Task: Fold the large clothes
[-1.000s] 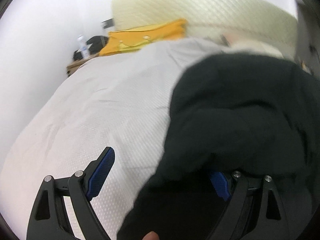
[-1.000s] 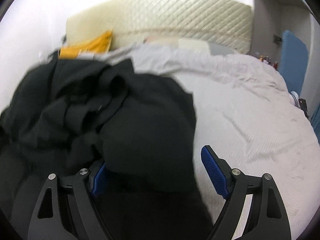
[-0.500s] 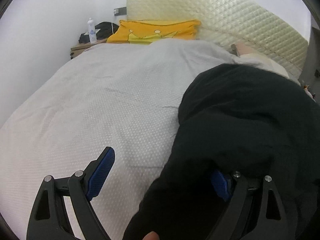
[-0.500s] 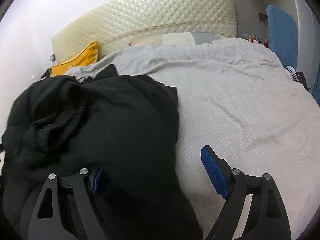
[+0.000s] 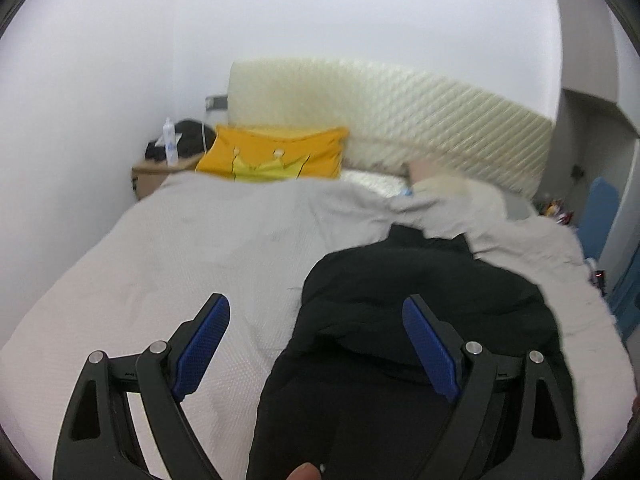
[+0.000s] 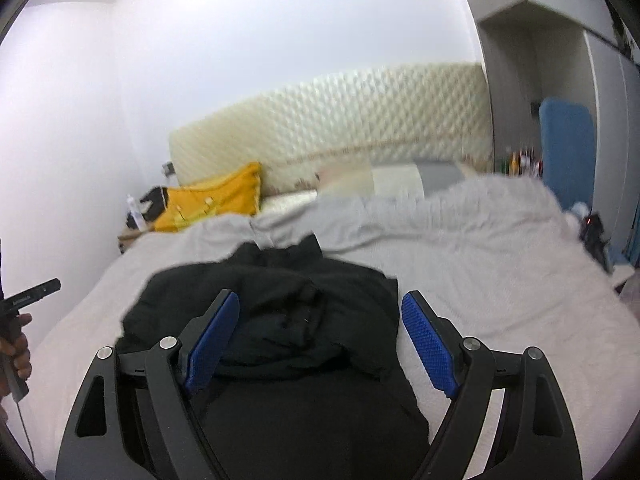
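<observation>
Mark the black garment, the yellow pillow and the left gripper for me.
black garment (image 6: 304, 312), right wrist view, bunched middle.
yellow pillow (image 5: 276, 156), left wrist view, front face.
left gripper (image 5: 316, 344), left wrist view, between fingertips.

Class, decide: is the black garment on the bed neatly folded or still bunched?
Bunched: the black garment lies in a rumpled heap with uneven edges.

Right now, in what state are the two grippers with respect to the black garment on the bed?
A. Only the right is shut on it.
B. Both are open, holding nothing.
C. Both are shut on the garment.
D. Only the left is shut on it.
B: the left gripper and right gripper both show their blue pads spread wide apart, and the black garment lies bunched on the grey bedspread, not pinched between them.
</observation>
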The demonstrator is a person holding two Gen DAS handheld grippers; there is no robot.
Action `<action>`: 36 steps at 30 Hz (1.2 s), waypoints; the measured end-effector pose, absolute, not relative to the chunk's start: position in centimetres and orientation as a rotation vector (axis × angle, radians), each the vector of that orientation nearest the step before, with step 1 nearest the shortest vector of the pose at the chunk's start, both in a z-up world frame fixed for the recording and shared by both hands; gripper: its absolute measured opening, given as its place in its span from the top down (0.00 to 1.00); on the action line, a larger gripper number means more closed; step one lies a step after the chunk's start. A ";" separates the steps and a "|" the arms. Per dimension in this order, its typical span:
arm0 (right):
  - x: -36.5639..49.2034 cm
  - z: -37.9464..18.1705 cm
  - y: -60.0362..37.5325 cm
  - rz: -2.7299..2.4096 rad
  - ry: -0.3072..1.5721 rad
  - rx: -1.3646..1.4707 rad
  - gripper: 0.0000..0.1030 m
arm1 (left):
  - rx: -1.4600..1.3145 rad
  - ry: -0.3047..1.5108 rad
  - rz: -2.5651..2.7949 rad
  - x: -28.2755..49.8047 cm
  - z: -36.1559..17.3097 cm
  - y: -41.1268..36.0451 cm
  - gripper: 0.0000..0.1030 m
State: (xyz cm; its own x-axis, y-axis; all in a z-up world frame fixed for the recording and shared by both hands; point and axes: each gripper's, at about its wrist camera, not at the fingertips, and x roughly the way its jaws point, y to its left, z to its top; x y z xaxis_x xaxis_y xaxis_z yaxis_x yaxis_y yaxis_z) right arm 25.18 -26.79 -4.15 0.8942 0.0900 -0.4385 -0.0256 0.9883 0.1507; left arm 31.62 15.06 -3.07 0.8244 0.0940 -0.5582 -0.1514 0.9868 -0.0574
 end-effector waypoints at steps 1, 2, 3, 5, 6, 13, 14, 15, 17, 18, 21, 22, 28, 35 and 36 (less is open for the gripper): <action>24.2 -3.4 -26.6 0.061 0.452 0.143 0.20 | -0.098 0.576 0.126 30.5 -2.3 14.9 0.13; 23.2 -2.9 -26.4 0.062 0.445 0.143 0.20 | -0.095 0.561 0.118 28.9 -1.3 14.6 0.13; 22.1 -2.3 -26.1 0.064 0.438 0.141 0.20 | -0.095 0.553 0.111 27.7 -0.6 14.1 0.13; 19.6 -1.6 -25.5 0.068 0.424 0.132 0.20 | -0.107 0.549 0.098 25.3 0.2 13.9 0.13; 18.7 -1.5 -25.3 0.070 0.427 0.129 0.20 | -0.113 0.555 0.095 24.3 0.4 13.8 0.13; 13.7 -4.2 -25.0 0.073 0.511 0.148 0.19 | -0.122 0.663 0.042 19.0 -2.1 13.3 0.13; 13.2 -4.8 -25.0 0.075 0.532 0.149 0.20 | -0.129 0.689 0.028 18.6 -2.9 13.4 0.13; 12.6 -5.4 -25.1 0.078 0.552 0.152 0.20 | -0.135 0.716 0.015 18.4 -3.8 13.6 0.13; 12.0 -6.5 -25.4 0.088 0.601 0.170 0.20 | -0.150 0.784 -0.016 17.9 -5.8 14.1 0.13; 11.6 -7.3 -25.7 0.097 0.633 0.187 0.19 | -0.160 0.811 -0.027 17.7 -6.7 14.4 0.13; 10.9 -9.5 -26.6 0.125 0.739 0.244 0.19 | -0.202 0.909 -0.055 17.8 -9.7 15.8 0.13; 10.7 -10.4 -27.0 0.140 0.780 0.270 0.19 | -0.215 0.944 -0.065 17.8 -10.6 16.2 0.13; 10.3 -15.0 -28.9 0.175 0.951 0.411 0.19 | -0.350 1.125 -0.125 18.8 -16.3 19.5 0.13; 11.6 -19.1 -30.6 0.147 1.067 0.483 0.19 | -0.493 1.295 -0.199 21.0 -23.1 21.2 0.14; 11.9 -19.4 -30.8 0.138 1.080 0.489 0.19 | -0.504 1.309 -0.205 21.2 -24.0 21.2 0.14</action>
